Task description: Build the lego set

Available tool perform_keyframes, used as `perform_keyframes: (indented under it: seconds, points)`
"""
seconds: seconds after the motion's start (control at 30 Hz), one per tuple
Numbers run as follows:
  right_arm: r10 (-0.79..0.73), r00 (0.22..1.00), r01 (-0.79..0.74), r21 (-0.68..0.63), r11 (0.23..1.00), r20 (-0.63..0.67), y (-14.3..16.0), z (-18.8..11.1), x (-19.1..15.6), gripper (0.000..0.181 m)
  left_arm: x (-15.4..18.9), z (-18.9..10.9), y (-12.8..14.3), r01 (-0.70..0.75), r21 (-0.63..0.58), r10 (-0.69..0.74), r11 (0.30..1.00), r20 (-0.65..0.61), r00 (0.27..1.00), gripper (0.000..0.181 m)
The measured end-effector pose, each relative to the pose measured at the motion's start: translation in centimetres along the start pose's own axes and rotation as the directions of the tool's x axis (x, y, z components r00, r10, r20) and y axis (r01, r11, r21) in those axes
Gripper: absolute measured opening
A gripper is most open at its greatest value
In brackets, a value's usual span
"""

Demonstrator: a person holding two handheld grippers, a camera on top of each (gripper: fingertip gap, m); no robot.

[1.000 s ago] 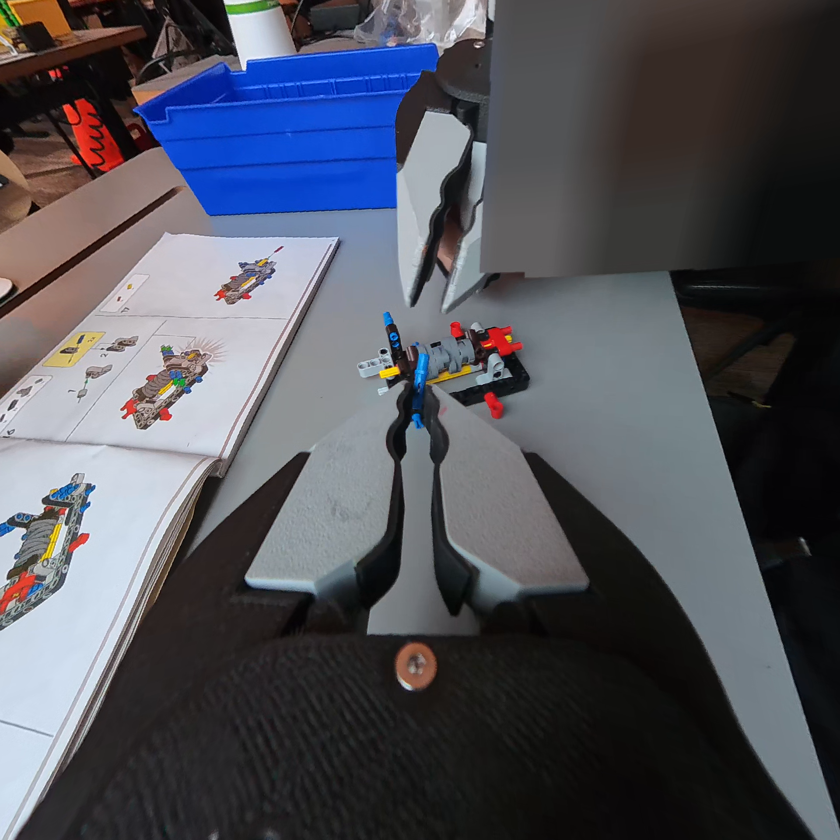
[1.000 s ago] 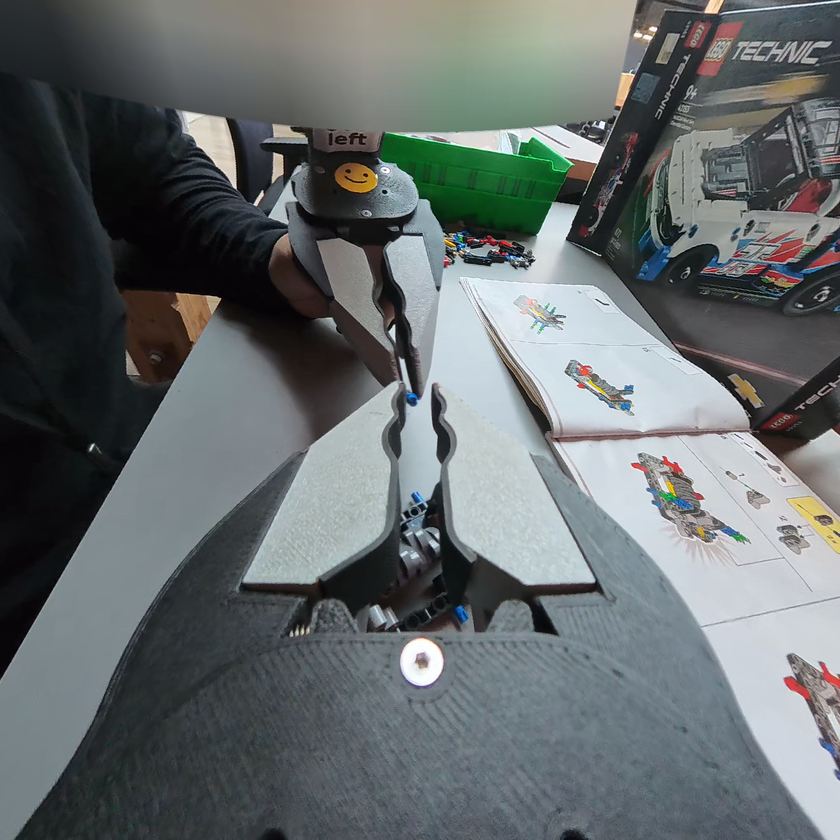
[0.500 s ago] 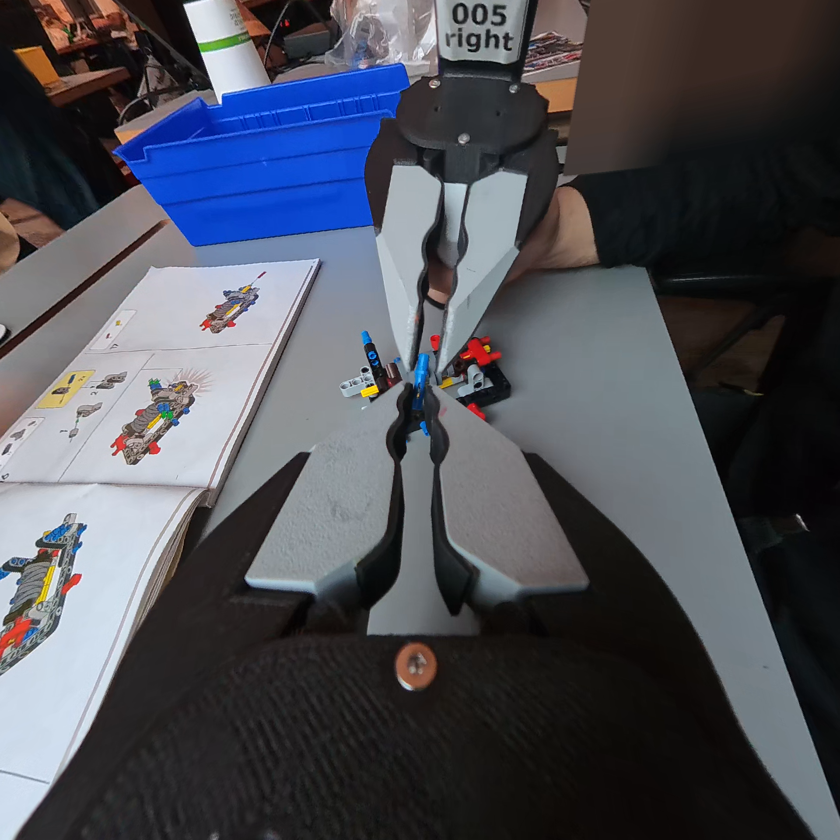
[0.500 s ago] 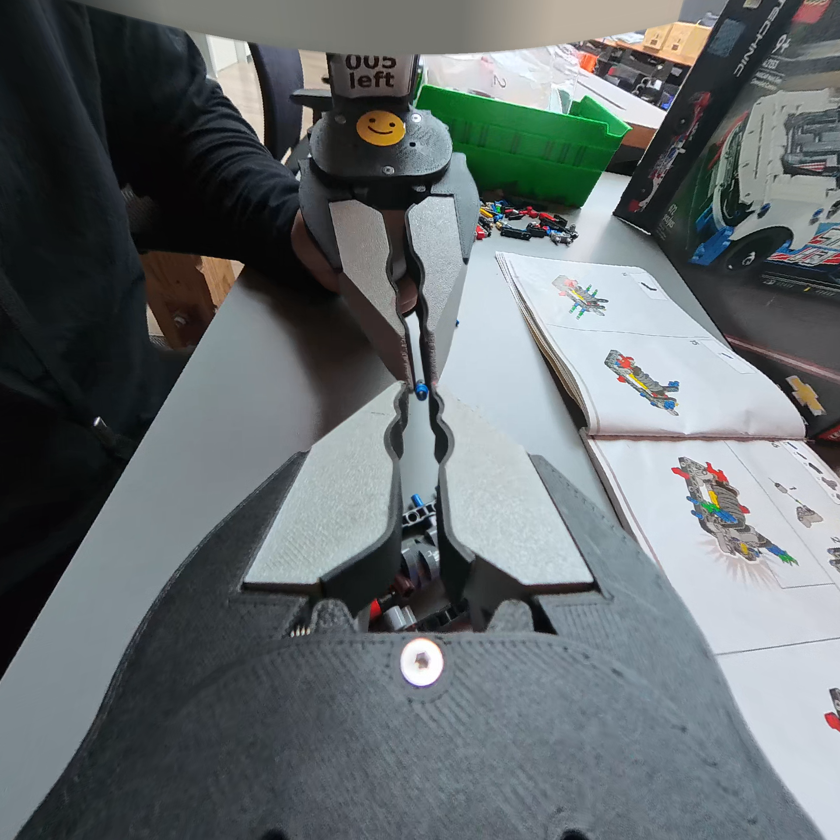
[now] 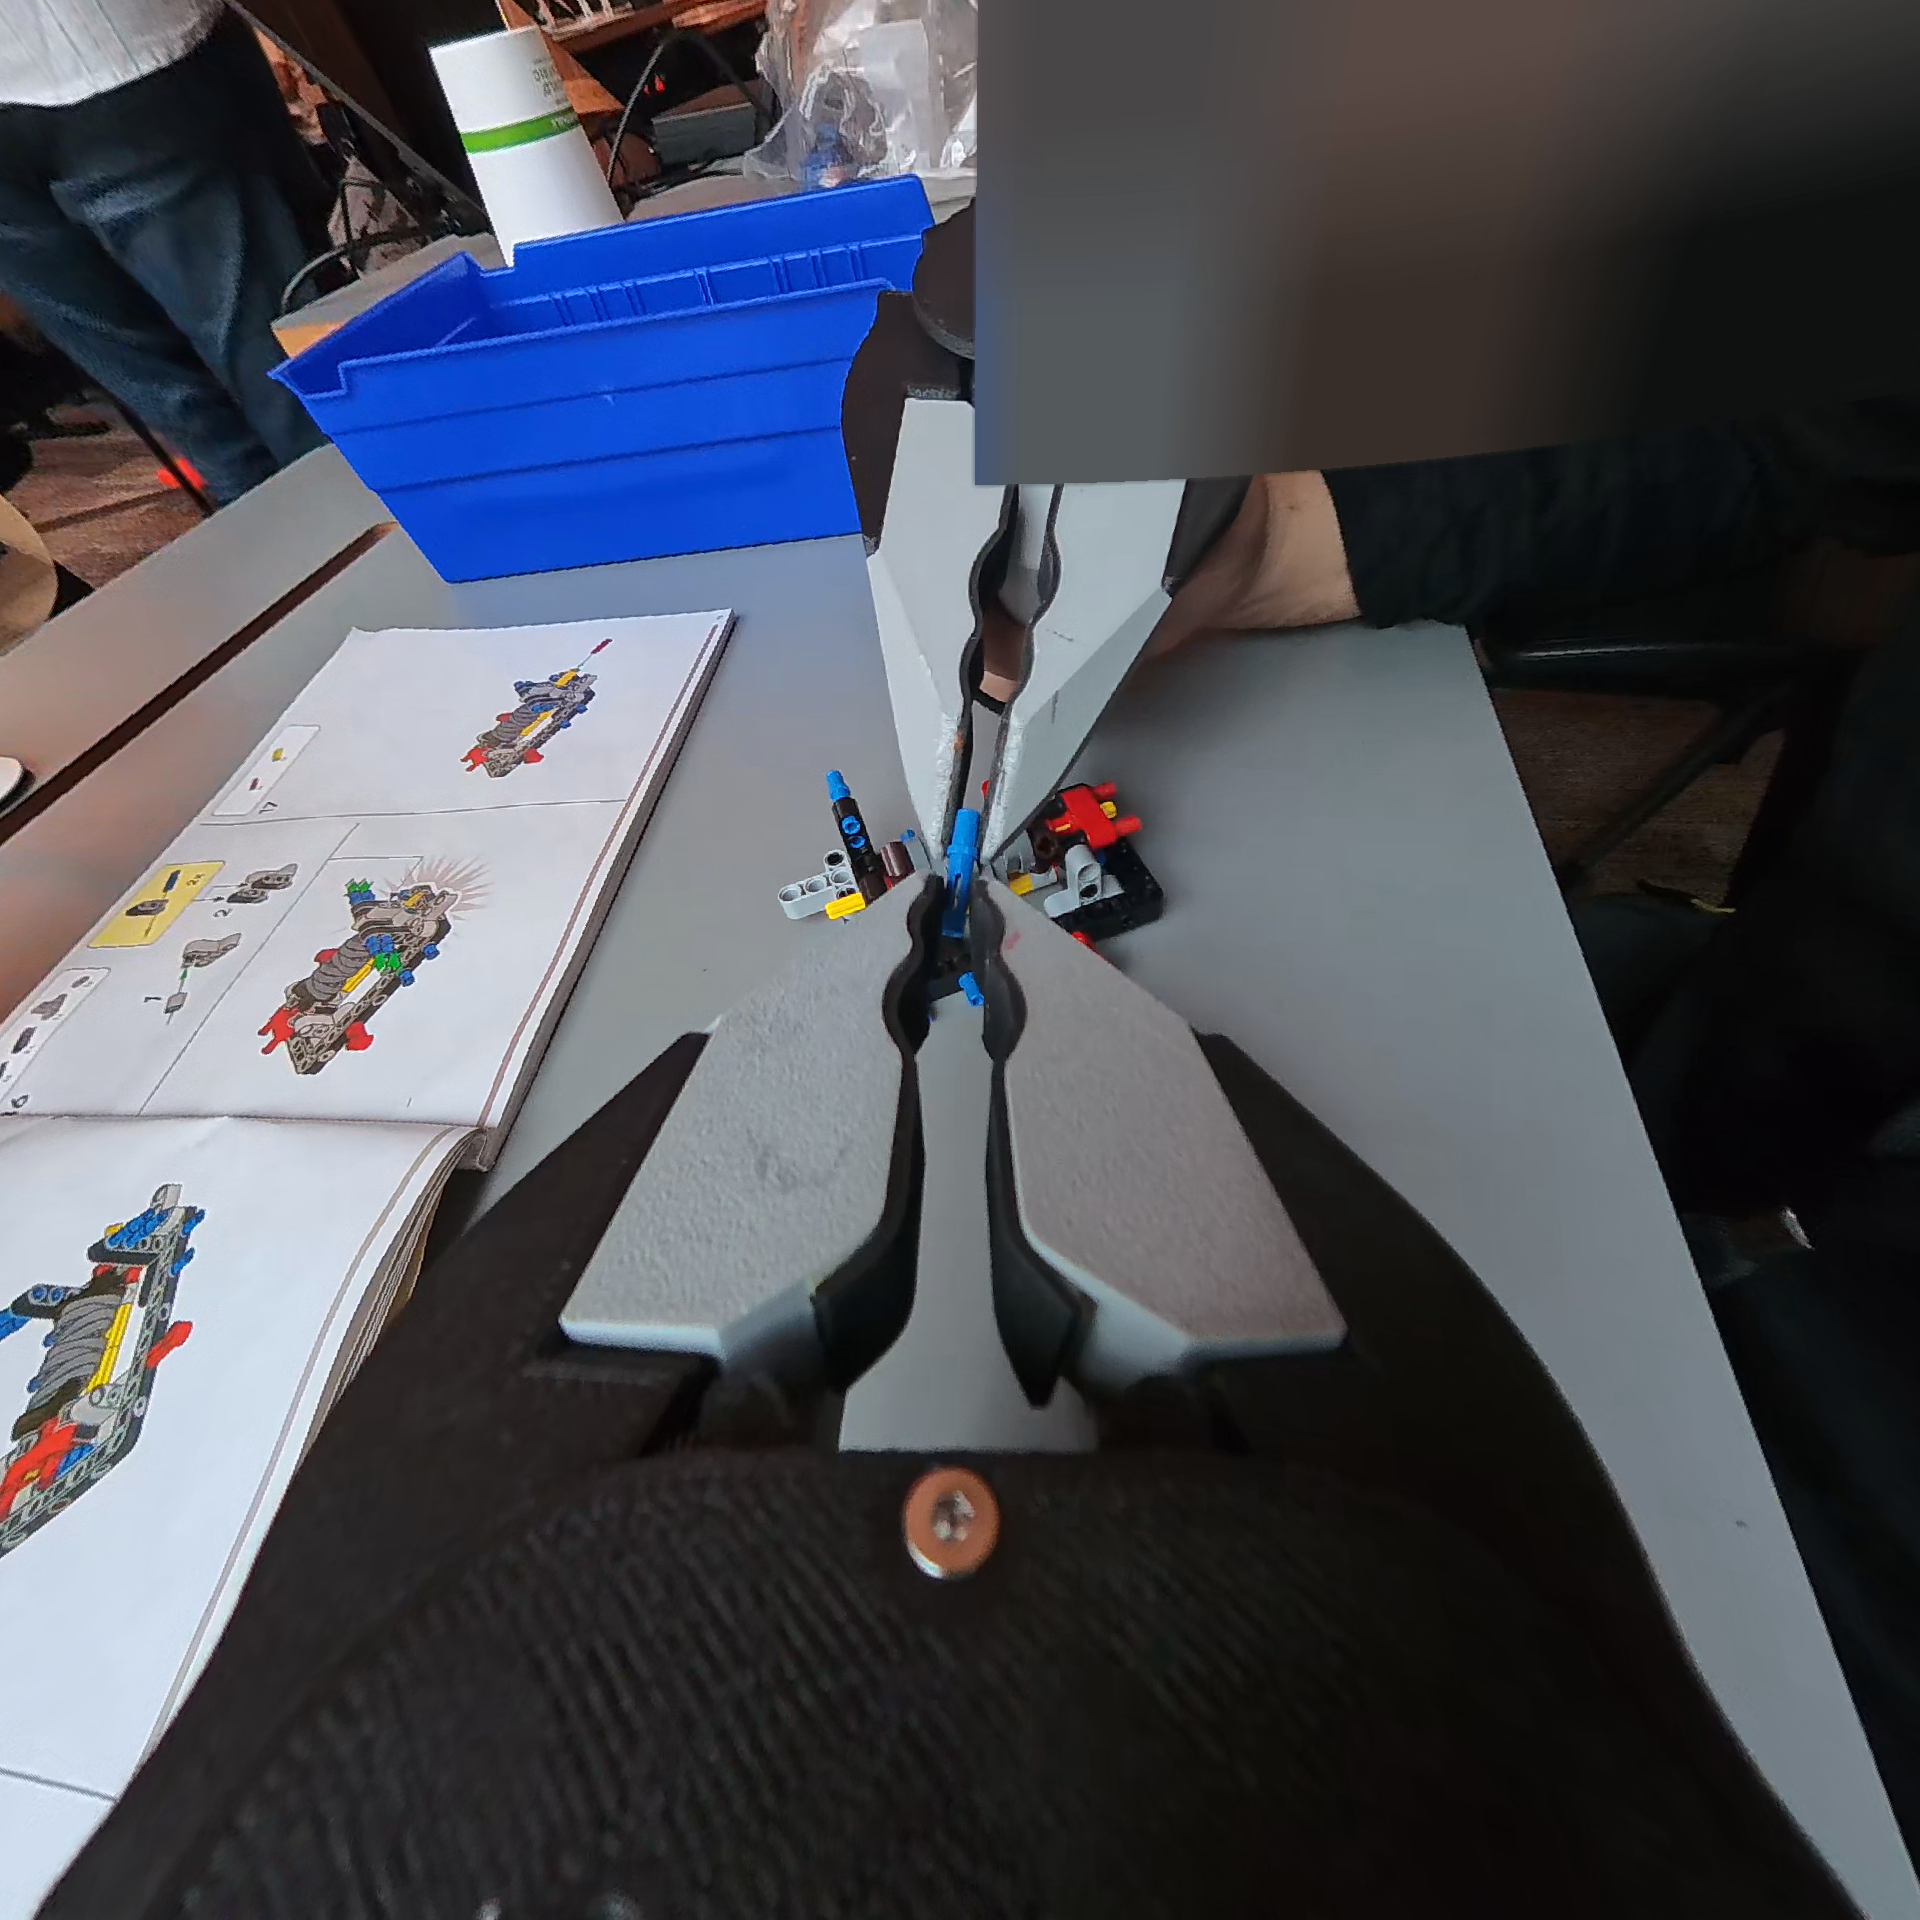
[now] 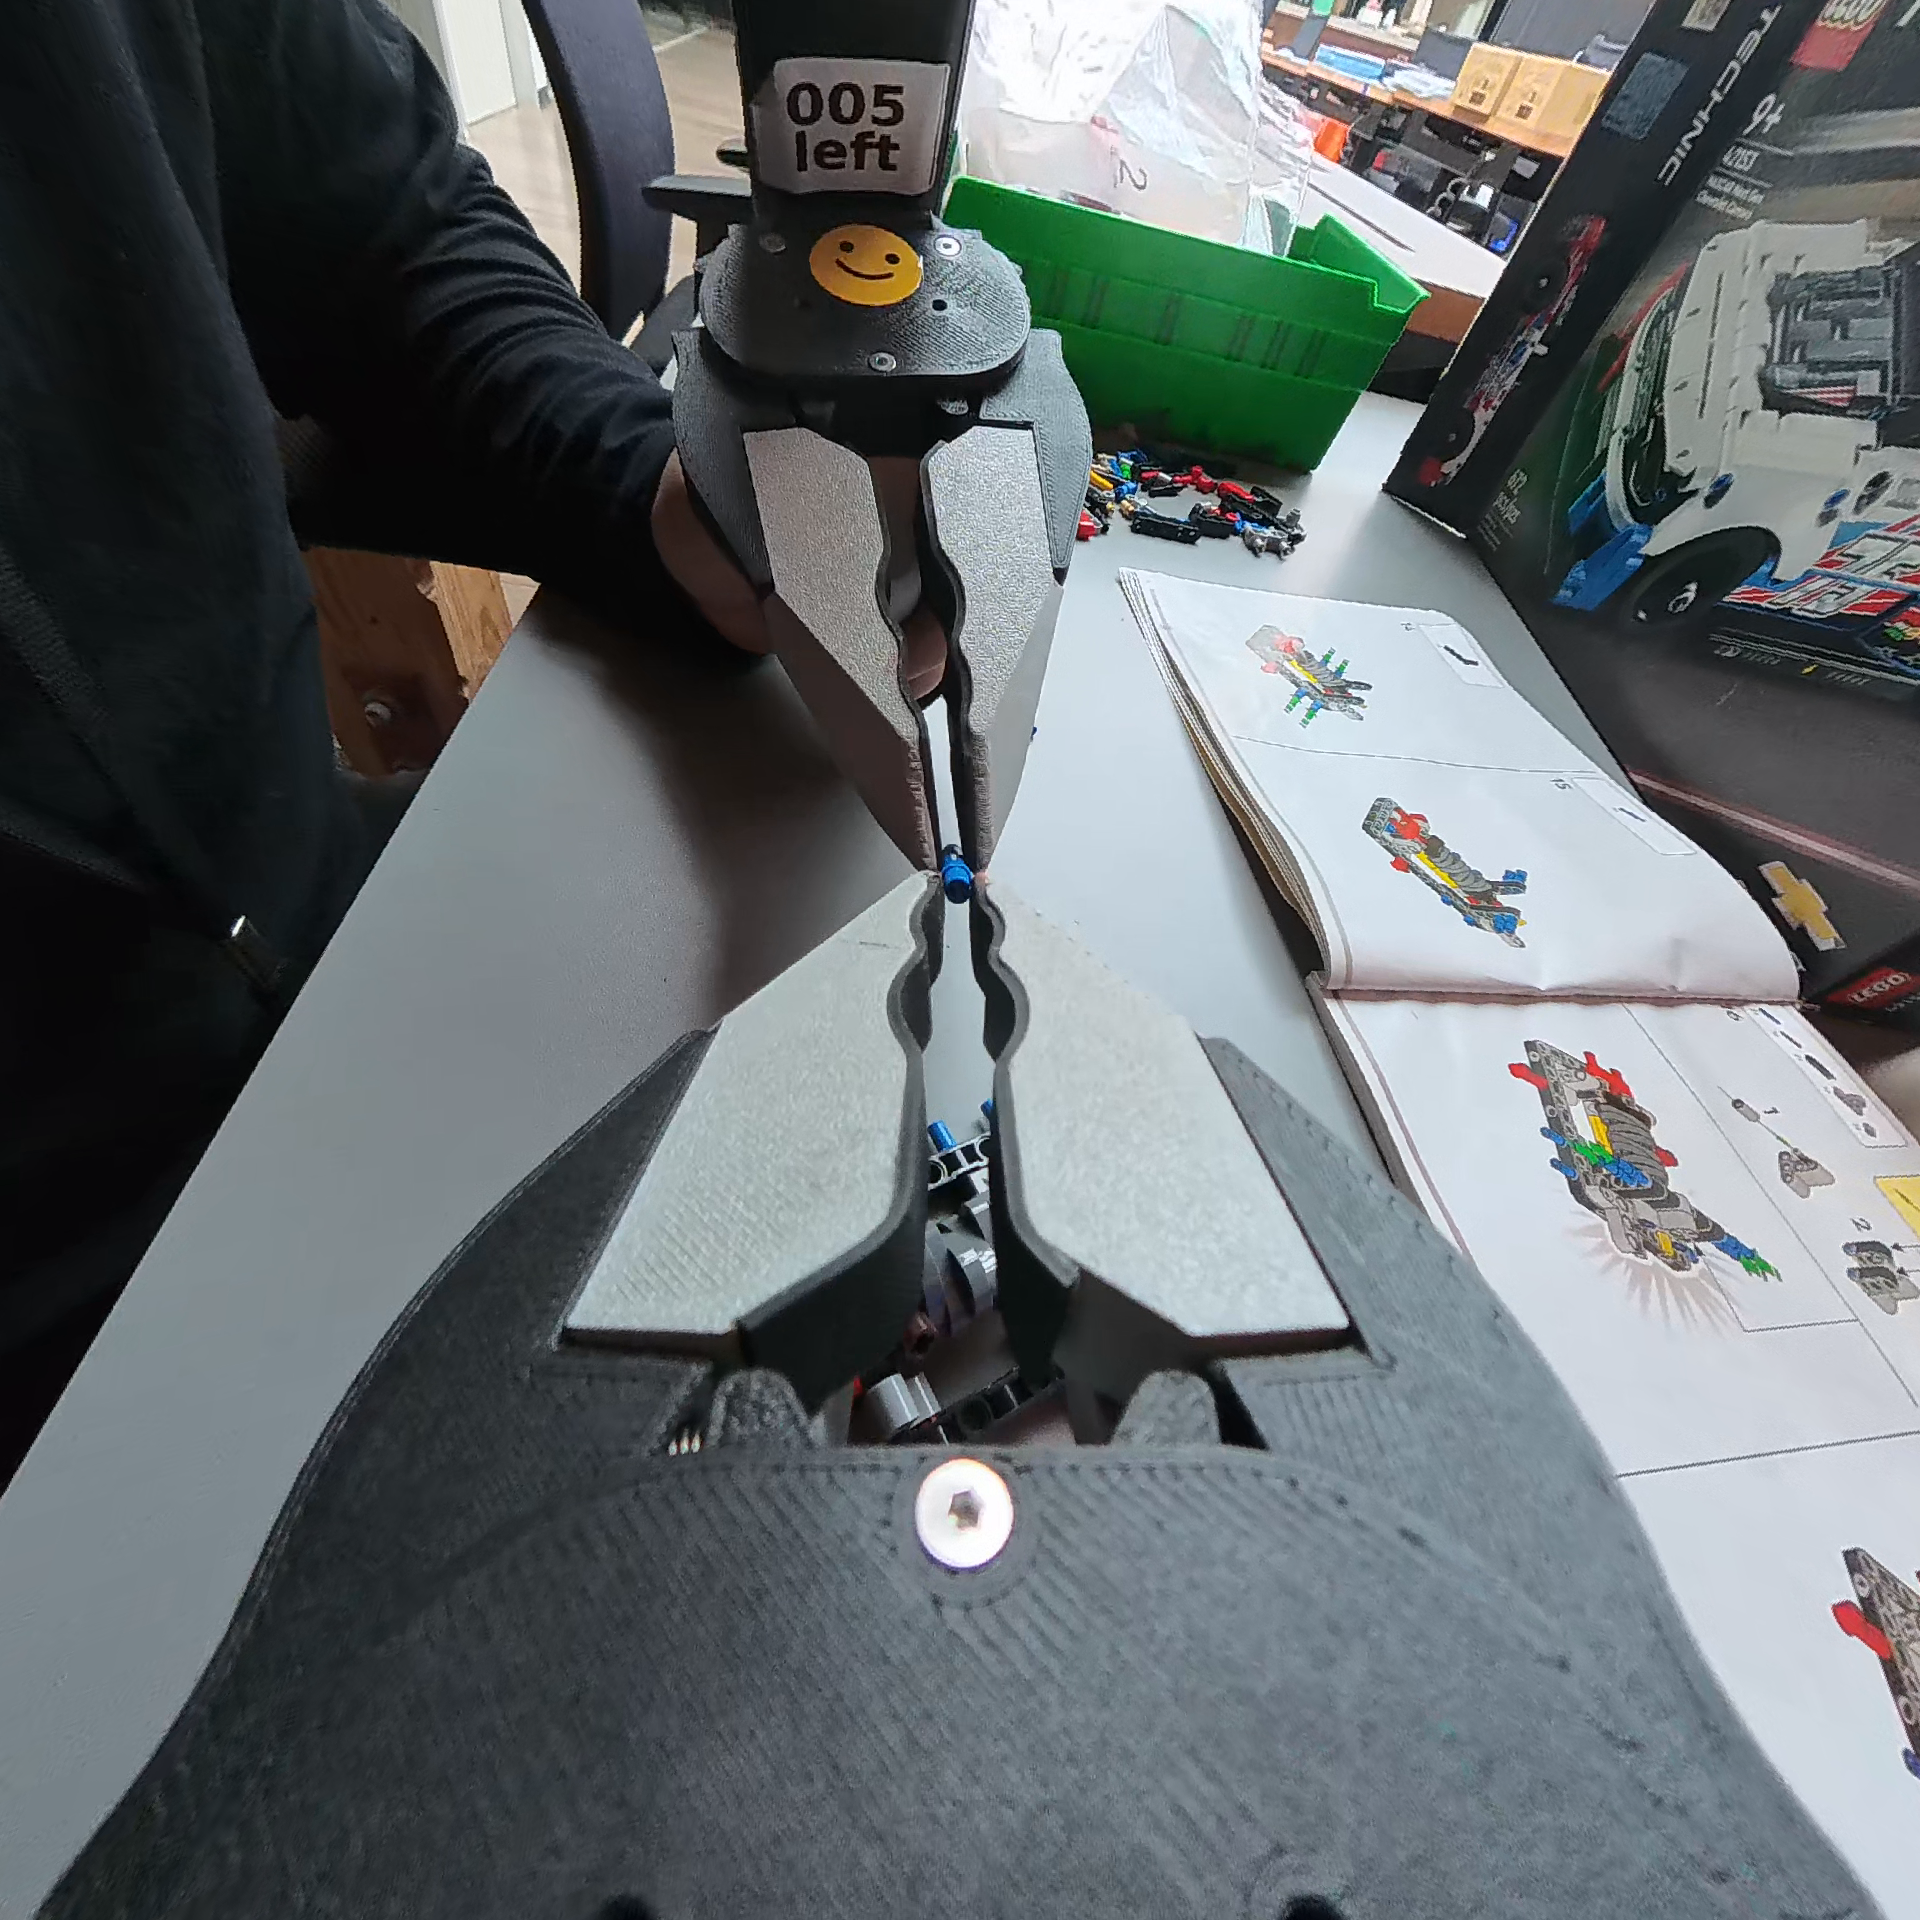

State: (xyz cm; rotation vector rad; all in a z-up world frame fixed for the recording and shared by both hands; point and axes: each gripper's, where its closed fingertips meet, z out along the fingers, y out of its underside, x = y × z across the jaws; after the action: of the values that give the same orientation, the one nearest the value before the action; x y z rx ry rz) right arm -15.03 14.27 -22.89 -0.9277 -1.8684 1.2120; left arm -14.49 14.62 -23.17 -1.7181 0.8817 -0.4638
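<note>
My left gripper (image 5: 956,906) is shut on a small blue pin (image 5: 962,852) and holds it just above the table. My right gripper (image 6: 958,891) meets it tip to tip from the far side. Its jaws are closed to a narrow gap on the pin's other end (image 6: 953,862). The right gripper also shows in the left wrist view (image 5: 971,831), and the left gripper in the right wrist view (image 6: 951,847). The part-built lego assembly (image 5: 1091,873), black frame with grey, red, yellow and blue parts, lies on the grey table right under both tips. It shows between my right fingers (image 6: 961,1257).
An open instruction booklet (image 5: 416,883) lies beside the assembly, also in the right wrist view (image 6: 1455,831). A blue bin (image 5: 623,416) stands at one end of the table. A green bin (image 6: 1195,312), loose pieces (image 6: 1195,509) and the set's box (image 6: 1714,416) stand at the other. Less than 4 cm separates the two grippers' tips.
My right gripper came down over the assembly to the left gripper's tips, and its jaws narrowed onto the blue pin. The left gripper kept its hold and barely moved.
</note>
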Motion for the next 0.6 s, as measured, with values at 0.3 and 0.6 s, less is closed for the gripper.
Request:
perform_keyframes:
  seconds: [0.3,0.6]
  points:
    - [0.003,1.000,-0.003,-0.013,1.000,-0.014,0.2,0.1,0.2,0.000,-0.3,0.0,0.2,0.017,0.000,-0.017,1.000,0.003,1.000,0.002]
    - [0.103,0.994,-0.101,0.091,0.991,-0.022,-1.1,-1.3,1.5,0.000,-0.9,0.4,1.1,0.058,-0.034,-0.057,0.998,0.028,0.998,0.006]
